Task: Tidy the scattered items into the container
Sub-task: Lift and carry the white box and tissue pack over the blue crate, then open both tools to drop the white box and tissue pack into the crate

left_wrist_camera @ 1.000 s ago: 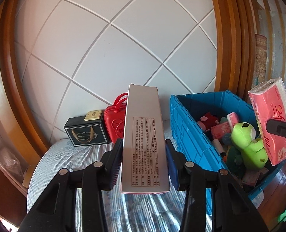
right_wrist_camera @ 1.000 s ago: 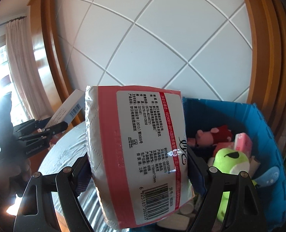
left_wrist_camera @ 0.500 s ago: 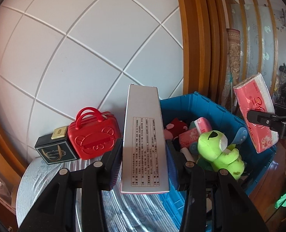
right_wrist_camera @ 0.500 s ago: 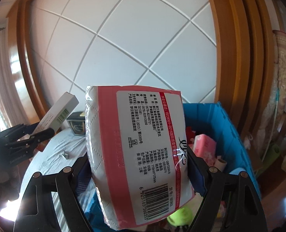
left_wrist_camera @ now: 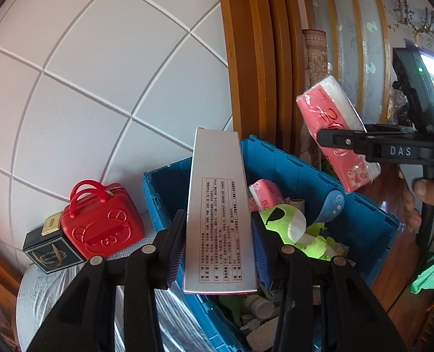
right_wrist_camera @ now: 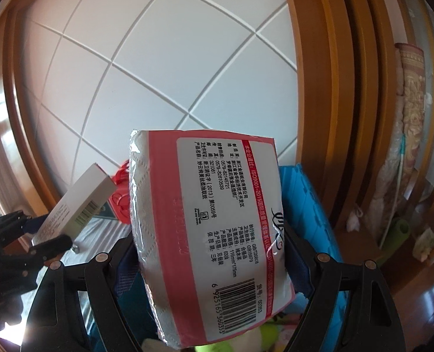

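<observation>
over the bin: both loads hang above the blue crate (left_wrist_camera: 372, 220) — placed to fall inside
left gripper (left_wrist_camera: 218, 243): clenched on the silver carton (left_wrist_camera: 218, 205), upright
right gripper (right_wrist_camera: 214, 259): clamped on the pink tissue pack (right_wrist_camera: 208, 220) — wide, soft grip

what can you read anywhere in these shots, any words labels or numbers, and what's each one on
"DAS": raised letters on the right gripper, left wrist view.
"ISO9001-2015": red band on the tissue pack label.
"0579-82145721", "0579-82610539", "GB/T20808", "116mm*175mm": label's black print.
"6 925165 360353" under its barcode; "60353" beside it.
Other label lines: Chinese, partly legible.
Silver box in the left gripper: Chinese table, too small to read.
Black gift box: gold script, blurred.
</observation>
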Demonstrator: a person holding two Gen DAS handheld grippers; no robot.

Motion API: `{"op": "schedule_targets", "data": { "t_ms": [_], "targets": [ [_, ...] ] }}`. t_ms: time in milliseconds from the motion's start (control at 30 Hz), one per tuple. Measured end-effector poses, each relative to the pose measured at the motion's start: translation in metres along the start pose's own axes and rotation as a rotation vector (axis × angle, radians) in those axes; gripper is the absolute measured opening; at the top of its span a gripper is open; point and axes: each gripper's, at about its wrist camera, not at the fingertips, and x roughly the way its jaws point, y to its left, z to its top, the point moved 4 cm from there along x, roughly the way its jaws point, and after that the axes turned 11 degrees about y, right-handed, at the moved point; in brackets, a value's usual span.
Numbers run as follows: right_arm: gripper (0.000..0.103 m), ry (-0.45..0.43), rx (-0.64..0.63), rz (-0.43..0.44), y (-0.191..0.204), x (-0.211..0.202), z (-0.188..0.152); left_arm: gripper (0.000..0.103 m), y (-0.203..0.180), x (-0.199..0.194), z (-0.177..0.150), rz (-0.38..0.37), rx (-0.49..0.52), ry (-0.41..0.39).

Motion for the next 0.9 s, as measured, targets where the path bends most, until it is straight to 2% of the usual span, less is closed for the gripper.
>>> {"op": "schedule_targets", "data": {
  "t_ms": [433, 900],
  "targets": [
    [0.084, 0.017, -0.003, -0.012, -0.03, 0.047, 0.04, 0.042, -0.017, 0.038, 0.009, -0.071, 0.05, 0.04],
    [0.084, -0.002, -0.057, 0.009, -0.016, 0.084, 0.084, 0.042, -0.016, 0.068, 0.017, -0.135, 0.044, 0.06]
  ]
}}
